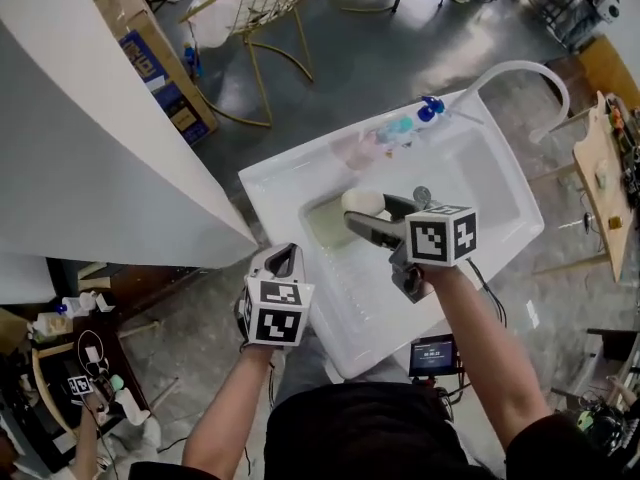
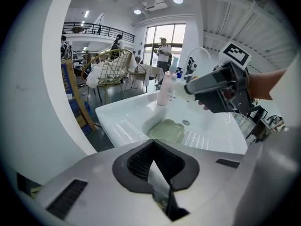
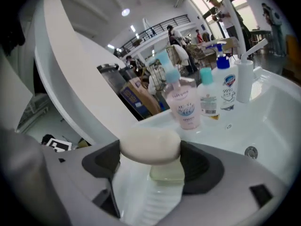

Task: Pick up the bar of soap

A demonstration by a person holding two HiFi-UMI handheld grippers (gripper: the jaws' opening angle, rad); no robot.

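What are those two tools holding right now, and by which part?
The right tool grips the bar of soap, one pad pressed on each of its ends. The left tool is shut with nothing in it.

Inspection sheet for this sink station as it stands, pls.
Surface: white sink, grey floor around it.
Job's things: bar of soap held above the green soap dish in the basin.
Clutter: bottles on the back rim.
Grippers: right gripper shut on the soap; left gripper shut, empty, beside the sink.
Cables: black cable by the right forearm.
Surroundings: gold wire chair, cardboard box, people far off.
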